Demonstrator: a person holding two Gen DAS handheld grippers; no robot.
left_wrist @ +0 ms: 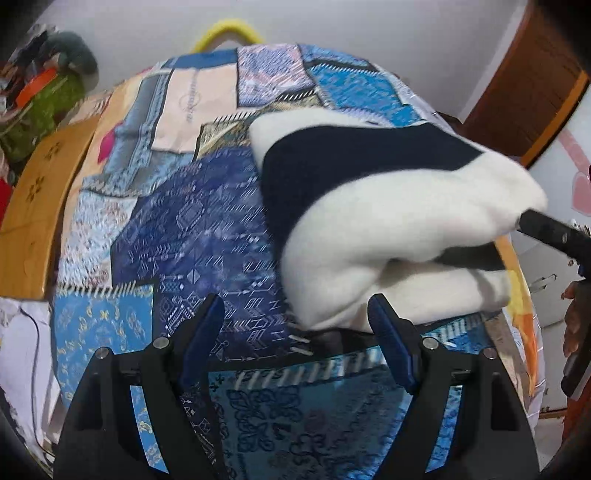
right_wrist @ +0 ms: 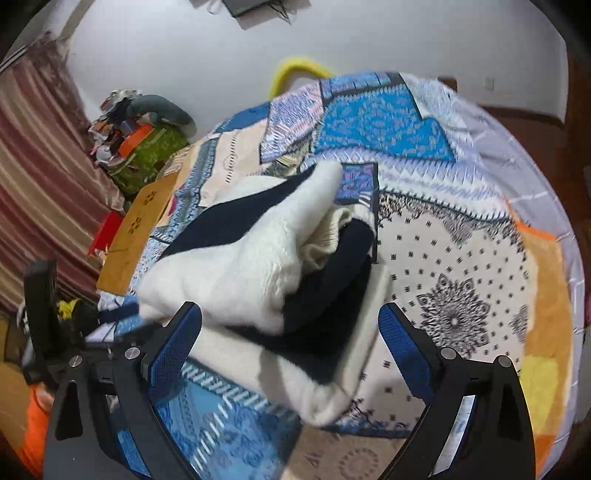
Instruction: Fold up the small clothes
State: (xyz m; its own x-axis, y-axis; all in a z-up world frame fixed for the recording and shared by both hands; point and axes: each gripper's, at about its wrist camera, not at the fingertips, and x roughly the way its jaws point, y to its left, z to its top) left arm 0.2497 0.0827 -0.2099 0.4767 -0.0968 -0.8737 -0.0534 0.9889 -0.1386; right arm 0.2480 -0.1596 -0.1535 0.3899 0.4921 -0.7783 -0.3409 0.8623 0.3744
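Item: one cream-white and navy fleecy small garment (right_wrist: 258, 273), folded into a thick bundle on the patchwork-quilted bed (left_wrist: 192, 206).

Left tool (left_wrist: 297, 332): wide, empty, just beside the bundle's near edge.

Right tool (right_wrist: 290, 349): wide; one finger appears tucked into the fold.

We judge the last fold near done; next we square the layers.

Long axis seems to run diagonally away from the right tool.

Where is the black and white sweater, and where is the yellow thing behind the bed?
black and white sweater (right_wrist: 236, 273): right wrist view, on its white top fold.
yellow thing (left_wrist: 229, 35): left wrist view, on the top of its arc.
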